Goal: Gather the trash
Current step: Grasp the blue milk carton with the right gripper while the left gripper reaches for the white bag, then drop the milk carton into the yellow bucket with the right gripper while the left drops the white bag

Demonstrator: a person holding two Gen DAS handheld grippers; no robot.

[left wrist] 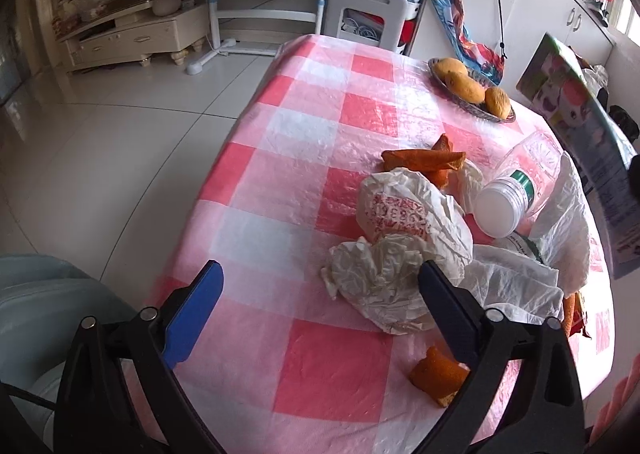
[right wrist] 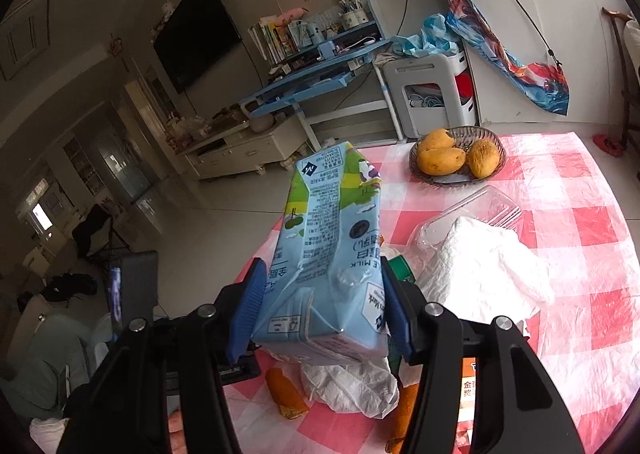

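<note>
The milk carton [right wrist: 332, 254] sits clamped in the right tool [right wrist: 320, 302].

milk carton [right wrist: 328, 254] hides bottle [right wrist: 398, 268]; orange packet [right wrist: 468, 378] behind right tool [right wrist: 324, 314]

We find the checked plastic-covered table [left wrist: 304, 126] carrying all items. At its far right corner stands the woven fruit basket [left wrist: 472, 92] holding three yellow mangoes [right wrist: 442, 160]. Nearer, the orange peel strips [left wrist: 424, 160] lie just behind the crumpled printed plastic bag [left wrist: 408, 222]. To that bag's right lies the clear plastic bottle [left wrist: 516, 190] on its side, cap toward us, touching the white crumpled plastic sheet [left wrist: 560, 230]. A further orange peel piece [left wrist: 438, 374] lies in front of the bag. The light-blue milk carton [right wrist: 332, 254] sits between the right gripper [right wrist: 324, 306] fingers, above the table's near left edge.
</note>
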